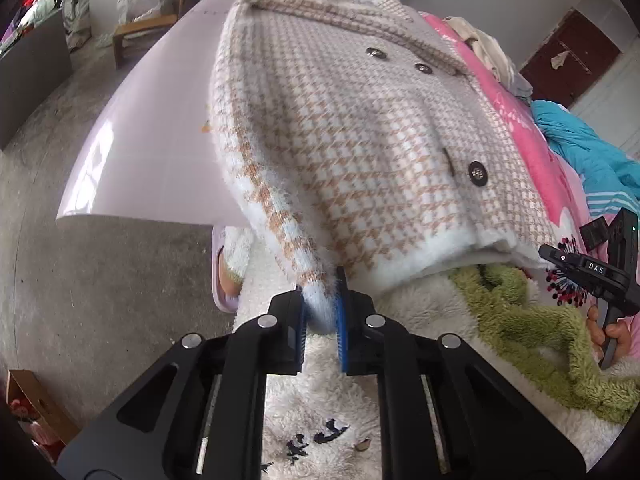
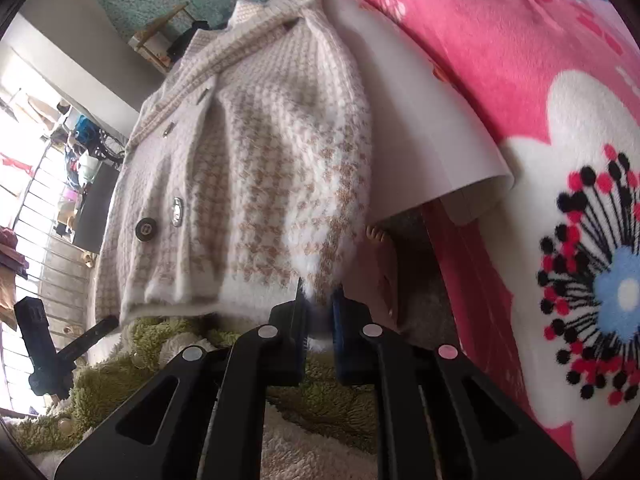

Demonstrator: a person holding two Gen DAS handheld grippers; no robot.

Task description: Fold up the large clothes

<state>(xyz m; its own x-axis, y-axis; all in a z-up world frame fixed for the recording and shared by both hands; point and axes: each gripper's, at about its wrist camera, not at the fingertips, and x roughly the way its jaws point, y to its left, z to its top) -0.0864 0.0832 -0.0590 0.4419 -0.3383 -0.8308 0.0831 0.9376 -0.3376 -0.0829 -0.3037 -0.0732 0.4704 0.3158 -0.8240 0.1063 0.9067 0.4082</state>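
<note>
A fuzzy beige-and-white houndstooth coat (image 1: 340, 120) with dark buttons lies face up on a pale folding board (image 1: 160, 120). My left gripper (image 1: 322, 304) is shut on the white fluffy cuff of the coat's left sleeve (image 1: 288, 232), held off the board's near edge. My right gripper (image 2: 318, 312) is shut on the cuff of the other sleeve (image 2: 340, 208) at the coat's right side. The coat (image 2: 240, 168) fills the middle of the right wrist view. The right gripper also shows at the right edge of the left wrist view (image 1: 592, 276).
A pink flowered blanket (image 2: 540, 80) covers the bed under the board (image 2: 420, 120). A white and green fleece garment (image 1: 520, 320) lies at the near edge. A teal garment (image 1: 580, 140) lies right. Concrete floor (image 1: 80, 260), a slippered foot (image 1: 228, 272) and a cardboard box (image 1: 32, 412) are left.
</note>
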